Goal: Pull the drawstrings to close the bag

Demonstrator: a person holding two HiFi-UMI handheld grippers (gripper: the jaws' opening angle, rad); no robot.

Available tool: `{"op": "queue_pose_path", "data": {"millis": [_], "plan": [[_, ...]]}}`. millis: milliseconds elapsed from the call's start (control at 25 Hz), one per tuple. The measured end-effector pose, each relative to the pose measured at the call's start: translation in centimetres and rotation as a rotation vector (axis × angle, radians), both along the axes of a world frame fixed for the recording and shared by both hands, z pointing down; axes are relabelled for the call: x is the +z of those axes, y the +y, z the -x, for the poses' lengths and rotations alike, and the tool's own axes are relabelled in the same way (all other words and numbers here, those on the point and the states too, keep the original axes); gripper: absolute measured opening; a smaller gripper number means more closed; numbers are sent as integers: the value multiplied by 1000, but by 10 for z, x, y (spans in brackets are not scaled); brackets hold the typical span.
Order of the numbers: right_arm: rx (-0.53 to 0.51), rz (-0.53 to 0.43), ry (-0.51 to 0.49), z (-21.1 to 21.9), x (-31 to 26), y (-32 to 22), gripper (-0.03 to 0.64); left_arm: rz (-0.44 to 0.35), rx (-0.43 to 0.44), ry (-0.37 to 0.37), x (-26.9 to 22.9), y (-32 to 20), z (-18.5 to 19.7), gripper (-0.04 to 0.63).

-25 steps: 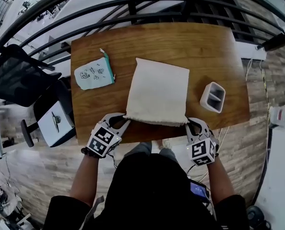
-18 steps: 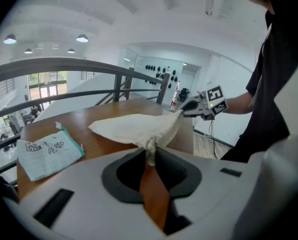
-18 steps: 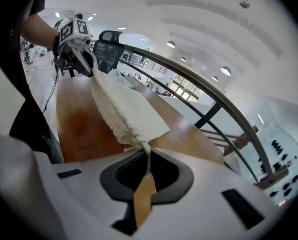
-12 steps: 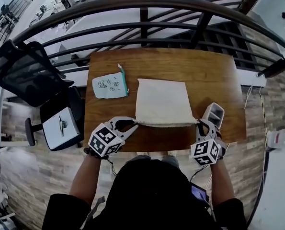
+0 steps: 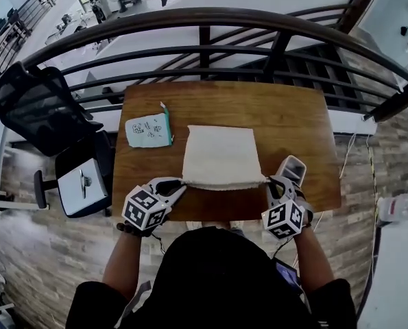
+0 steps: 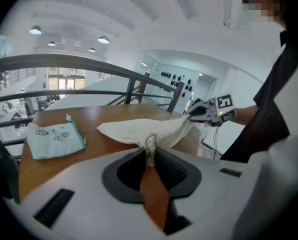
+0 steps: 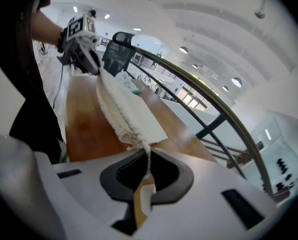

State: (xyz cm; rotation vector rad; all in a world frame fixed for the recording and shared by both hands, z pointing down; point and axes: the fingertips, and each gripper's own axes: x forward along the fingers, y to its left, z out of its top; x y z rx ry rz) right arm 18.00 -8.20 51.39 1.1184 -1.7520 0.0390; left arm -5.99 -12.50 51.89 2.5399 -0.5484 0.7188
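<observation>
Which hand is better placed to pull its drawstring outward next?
Probably the left. Both grip drawstrings at the bag's mouth, but the white container crowds the right gripper; the left gripper has bare table outward.

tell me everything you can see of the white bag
The bag is plain off-white cloth, roughly square, its far part flat on the wooden table. Its near edge, the mouth, is bunched into pleats and lifted. A drawstring leaves each near corner: the left hand-held gripper is shut on one, the right hand-held gripper on the other.
</observation>
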Motion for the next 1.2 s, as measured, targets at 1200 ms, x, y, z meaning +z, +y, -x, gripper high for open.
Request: {"op": "queue_pose_path", "data": {"millis": [1200], "plan": [[-157,337,-211,61,126,35,190,325,-403,87,78,-31,42,60]]}}
